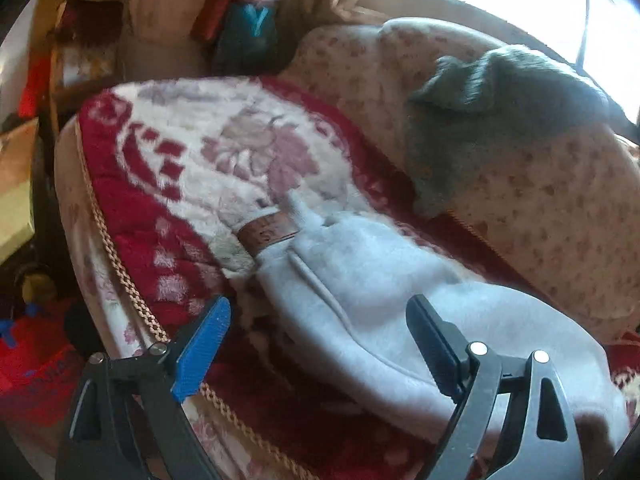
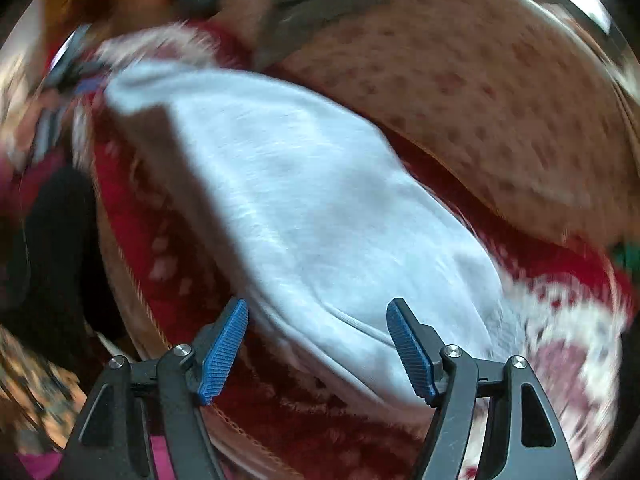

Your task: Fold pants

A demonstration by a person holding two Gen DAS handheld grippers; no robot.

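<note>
Pants (image 1: 360, 280), one folded pair, lie under two wide-open, empty grippers: left gripper (image 1: 320, 340), right gripper (image 2: 318, 344).

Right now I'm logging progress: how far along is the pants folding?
Done: the pale grey fleece pants lie in a long, narrow bundle on the red-and-white floral blanket. In hand: nothing; left gripper and right gripper are both open above the fabric. Left: probably folding the length over.

Right gripper (image 2: 318, 344), jaws spread wide with nothing pressed between the blue pads (image 2: 412, 354), above pale grey pants (image 2: 304, 200) — lying in a long band across a red-and-white blanket (image 2: 160, 280) — beside a spotted beige sofa cushion (image 2: 500, 100); view motion-blurred.
</note>
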